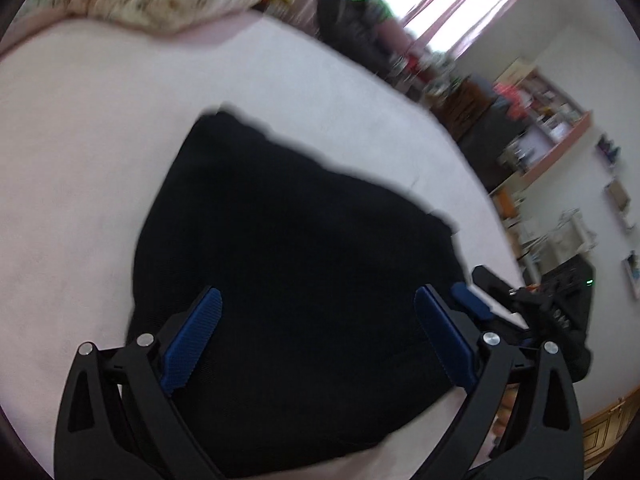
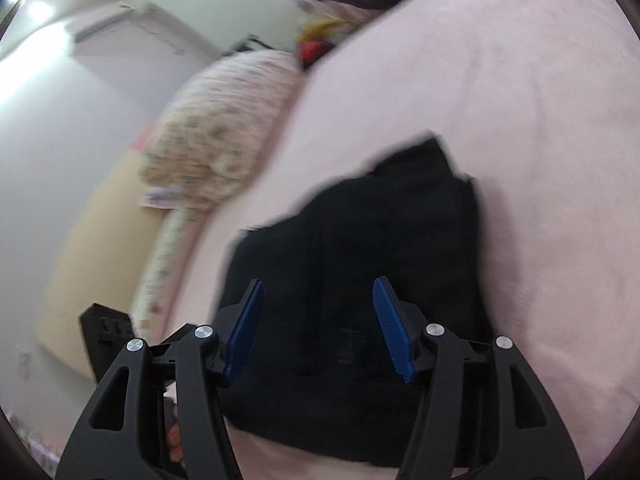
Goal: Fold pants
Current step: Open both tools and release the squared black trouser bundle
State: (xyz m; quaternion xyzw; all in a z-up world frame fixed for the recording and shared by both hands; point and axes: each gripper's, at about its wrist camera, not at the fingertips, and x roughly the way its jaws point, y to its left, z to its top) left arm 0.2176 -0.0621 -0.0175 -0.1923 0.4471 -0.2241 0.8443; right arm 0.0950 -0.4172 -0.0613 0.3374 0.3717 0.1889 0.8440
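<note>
Pink bed cover (image 1: 100, 160) fills both views. Black pants (image 1: 288, 240) lie mid-bed as compact folded stack, layered edges showing at far side; floral pillow (image 2: 224, 128) far left. Left gripper (image 1: 316, 336) spread wide above near edge of pants, nothing between blue pads. Right gripper (image 2: 318, 324) about half spread over same stack, pinching nothing. Frames blurred, so contact with cloth uncertain. Step, by judgement: fold finished or near it, both claws released. Next move likely calls for smoothing or lifting stack. No containers in view.
</note>
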